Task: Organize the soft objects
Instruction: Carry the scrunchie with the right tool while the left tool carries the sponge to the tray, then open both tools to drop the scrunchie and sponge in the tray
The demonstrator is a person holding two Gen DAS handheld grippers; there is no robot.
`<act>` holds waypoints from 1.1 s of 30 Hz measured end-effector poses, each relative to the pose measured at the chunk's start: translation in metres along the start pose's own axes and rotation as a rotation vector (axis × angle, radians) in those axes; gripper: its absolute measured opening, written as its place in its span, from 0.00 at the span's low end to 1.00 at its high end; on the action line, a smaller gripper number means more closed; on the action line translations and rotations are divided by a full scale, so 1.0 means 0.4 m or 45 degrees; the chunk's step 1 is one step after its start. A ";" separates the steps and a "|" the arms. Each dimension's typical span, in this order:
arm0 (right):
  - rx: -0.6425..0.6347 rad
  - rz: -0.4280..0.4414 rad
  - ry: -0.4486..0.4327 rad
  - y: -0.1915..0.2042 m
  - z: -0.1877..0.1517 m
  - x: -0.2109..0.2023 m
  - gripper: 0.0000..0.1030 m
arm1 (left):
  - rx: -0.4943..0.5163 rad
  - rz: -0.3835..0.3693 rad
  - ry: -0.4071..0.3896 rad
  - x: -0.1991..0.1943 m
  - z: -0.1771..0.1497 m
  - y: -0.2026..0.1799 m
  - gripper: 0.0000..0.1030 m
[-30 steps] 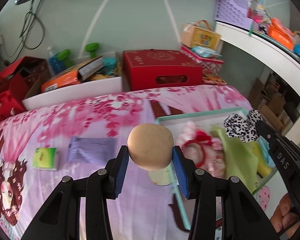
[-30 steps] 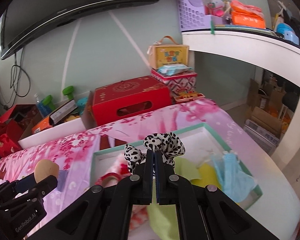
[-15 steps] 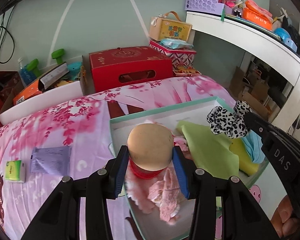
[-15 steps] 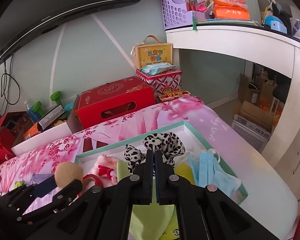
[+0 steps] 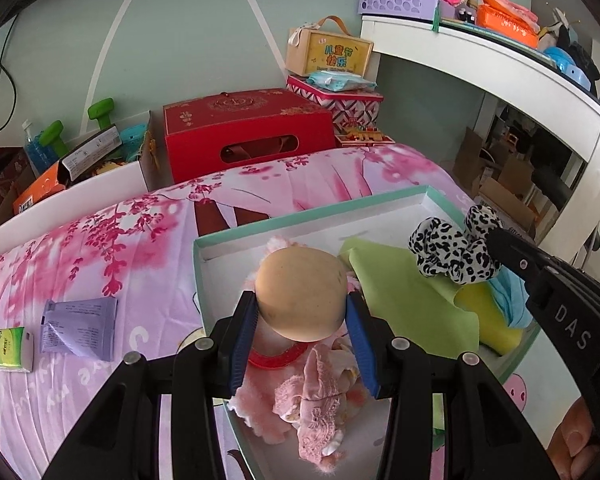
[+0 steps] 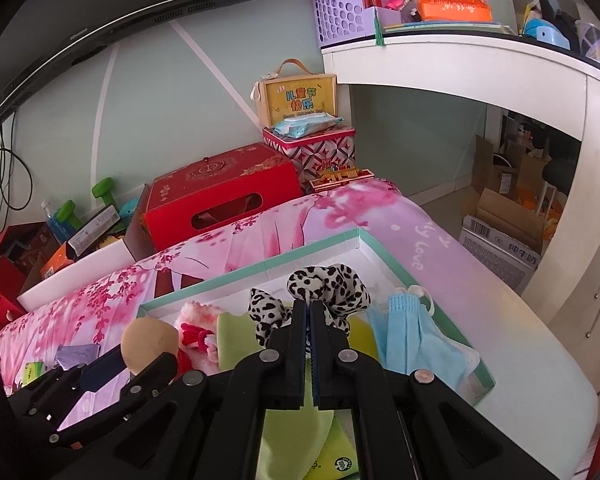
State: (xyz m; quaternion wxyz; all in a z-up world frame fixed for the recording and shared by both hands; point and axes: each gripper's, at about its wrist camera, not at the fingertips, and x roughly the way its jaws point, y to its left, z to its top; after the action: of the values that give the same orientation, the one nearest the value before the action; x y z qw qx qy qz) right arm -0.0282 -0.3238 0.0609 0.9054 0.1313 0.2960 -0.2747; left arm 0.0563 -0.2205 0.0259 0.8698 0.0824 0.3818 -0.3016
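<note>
My left gripper [image 5: 301, 312] is shut on a tan egg-shaped sponge [image 5: 300, 292], which hangs over the left part of the teal-rimmed box [image 5: 300, 216]. Below it lie pink lacy cloth [image 5: 319, 396] and a red ring [image 5: 278, 360]. My right gripper [image 6: 309, 310] is shut on a black-and-white spotted scrunchie [image 6: 327, 284] above the box's middle. The scrunchie [image 5: 451, 248] and the right gripper [image 5: 495, 240] also show in the left wrist view. A green cloth [image 5: 403, 292], a yellow sponge [image 5: 487, 320] and a blue face mask [image 6: 407, 332] lie inside the box.
A purple sachet [image 5: 80, 324] and a small green packet [image 5: 14, 344] lie on the pink floral sheet [image 5: 120, 240], left of the box. Behind the bed stand a red box [image 5: 248, 132], a white bin [image 5: 68, 196] and a white desk [image 6: 479, 68] at right.
Both grippers have moved to the right with their loads. The sponge, earlier beside the box's left rim, now hangs inside it. The scrunchie has shifted deeper over the box.
</note>
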 end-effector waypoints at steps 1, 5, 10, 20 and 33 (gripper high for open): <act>0.000 -0.001 0.003 -0.001 0.000 0.002 0.02 | -0.001 -0.002 0.004 0.003 -0.001 -0.001 0.46; 0.003 -0.006 0.011 -0.003 -0.002 0.004 0.02 | -0.006 -0.012 0.009 0.007 -0.002 0.000 0.46; 0.000 -0.011 0.042 -0.002 -0.004 0.017 0.02 | 0.002 -0.006 0.042 0.024 -0.008 0.000 0.46; 0.011 -0.041 0.086 -0.009 -0.009 0.027 0.05 | -0.013 0.005 0.076 0.024 -0.012 0.014 0.59; -0.042 -0.101 0.081 0.006 -0.005 0.018 0.58 | -0.080 0.126 0.088 -0.025 0.005 0.078 0.65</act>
State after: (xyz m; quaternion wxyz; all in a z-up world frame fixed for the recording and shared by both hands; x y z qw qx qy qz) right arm -0.0228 -0.3242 0.0551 0.8859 0.1133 0.3341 -0.3012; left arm 0.0706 -0.1914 0.0316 0.8722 0.0841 0.4162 -0.2430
